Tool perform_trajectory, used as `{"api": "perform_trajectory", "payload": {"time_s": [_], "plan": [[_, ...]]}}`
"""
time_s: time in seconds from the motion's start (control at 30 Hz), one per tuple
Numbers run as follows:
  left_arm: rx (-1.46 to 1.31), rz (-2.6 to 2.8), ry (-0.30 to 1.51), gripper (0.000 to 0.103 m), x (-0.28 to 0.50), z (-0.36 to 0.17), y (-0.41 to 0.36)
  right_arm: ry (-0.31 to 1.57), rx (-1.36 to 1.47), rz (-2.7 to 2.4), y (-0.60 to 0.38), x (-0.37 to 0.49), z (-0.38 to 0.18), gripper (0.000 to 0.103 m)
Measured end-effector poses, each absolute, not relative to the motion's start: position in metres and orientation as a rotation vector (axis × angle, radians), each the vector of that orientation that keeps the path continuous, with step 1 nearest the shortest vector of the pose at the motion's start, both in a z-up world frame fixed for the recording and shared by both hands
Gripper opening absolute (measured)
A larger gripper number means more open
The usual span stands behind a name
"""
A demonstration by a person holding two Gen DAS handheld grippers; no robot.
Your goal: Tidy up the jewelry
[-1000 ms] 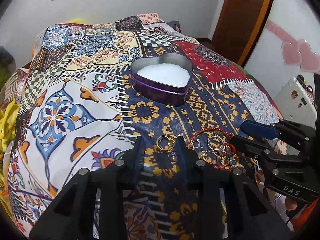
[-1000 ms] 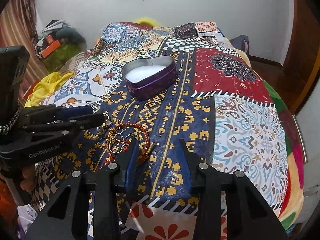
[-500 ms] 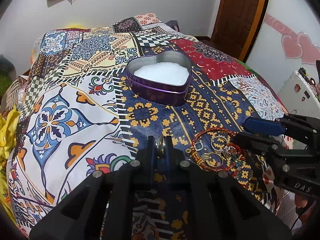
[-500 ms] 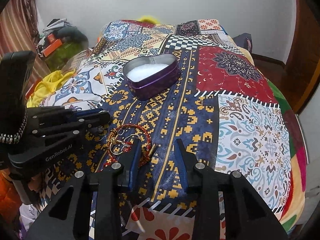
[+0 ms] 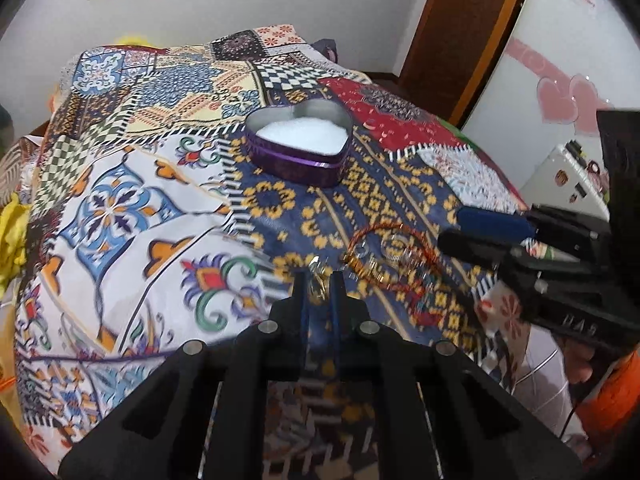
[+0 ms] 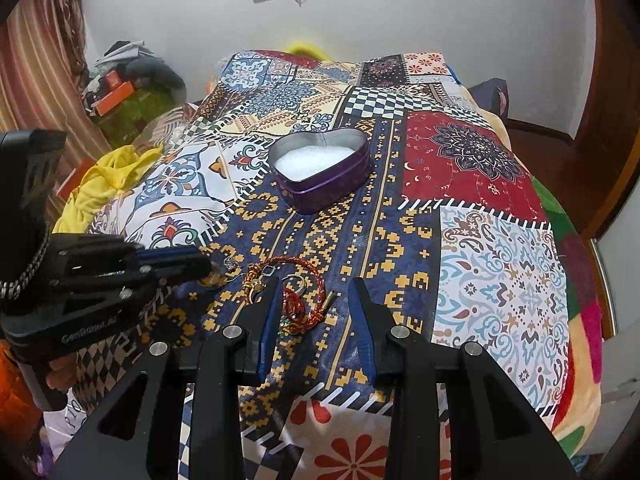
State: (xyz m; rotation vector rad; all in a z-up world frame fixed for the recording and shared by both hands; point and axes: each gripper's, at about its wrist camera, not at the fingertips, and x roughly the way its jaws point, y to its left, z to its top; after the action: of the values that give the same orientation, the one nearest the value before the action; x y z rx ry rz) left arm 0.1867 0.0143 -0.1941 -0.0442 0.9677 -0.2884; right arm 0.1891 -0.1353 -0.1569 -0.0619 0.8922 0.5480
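Note:
A purple heart-shaped tin (image 5: 302,152) with white filling stands open on the patchwork bedspread; it also shows in the right wrist view (image 6: 322,168). My left gripper (image 5: 319,280) is shut on a small gold ring (image 5: 316,284), lifted a little above the cloth. A pile of jewelry with a red cord bracelet (image 5: 396,256) and rings lies just right of it. In the right wrist view the pile (image 6: 296,292) lies by the left finger of my right gripper (image 6: 314,286), which is open and empty.
The bedspread (image 6: 492,256) drops off at the right and near edges. A yellow cloth (image 6: 108,180) lies at the bed's left edge. Clutter sits on the floor at far left (image 6: 124,92). A wooden door (image 5: 464,32) stands at the right.
My left gripper closed on the gold ring and rose from the cloth with it. My right gripper shifted slightly toward the jewelry pile and stayed open.

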Motion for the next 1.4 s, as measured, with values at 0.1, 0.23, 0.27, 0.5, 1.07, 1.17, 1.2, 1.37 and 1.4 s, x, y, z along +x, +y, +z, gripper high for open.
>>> {"api": "perform_trajectory", "payload": {"time_s": [0.1, 0.23, 0.27, 0.5, 1.07, 1.17, 1.2, 1.37, 1.4], "plan": [[-0.032, -0.259, 0.980, 0.009, 0.179, -0.196, 0.019, 0.899, -0.059, 0.547, -0.135, 0.188, -0.156, 0.031], [-0.044, -0.248, 0.975, 0.009, 0.172, -0.193, 0.024, 0.894, -0.055, 0.552, -0.134, 0.184, -0.152, 0.031], [-0.041, -0.246, 0.973, 0.010, 0.171, -0.192, 0.024, 0.893, -0.056, 0.553, -0.134, 0.184, -0.152, 0.031], [-0.020, -0.229, 0.963, 0.013, 0.169, -0.192, 0.020, 0.908, -0.077, 0.580, -0.123, 0.178, -0.158, 0.031], [-0.040, -0.226, 0.951, 0.014, 0.174, -0.194, 0.024, 0.948, -0.128, 0.571, -0.102, 0.194, -0.182, 0.018], [-0.043, -0.226, 0.953, 0.014, 0.175, -0.195, 0.023, 0.946, -0.130, 0.561, -0.103, 0.197, -0.181, 0.012], [-0.042, -0.225, 0.952, 0.014, 0.176, -0.195, 0.023, 0.941, -0.131, 0.560, -0.103, 0.197, -0.181, 0.012], [-0.040, -0.231, 0.949, 0.025, 0.180, -0.194, 0.021, 0.918, -0.115, 0.547, -0.107, 0.197, -0.174, 0.012], [-0.040, -0.235, 0.947, 0.031, 0.181, -0.193, 0.019, 0.909, -0.104, 0.546, -0.110, 0.197, -0.171, 0.012]]}}
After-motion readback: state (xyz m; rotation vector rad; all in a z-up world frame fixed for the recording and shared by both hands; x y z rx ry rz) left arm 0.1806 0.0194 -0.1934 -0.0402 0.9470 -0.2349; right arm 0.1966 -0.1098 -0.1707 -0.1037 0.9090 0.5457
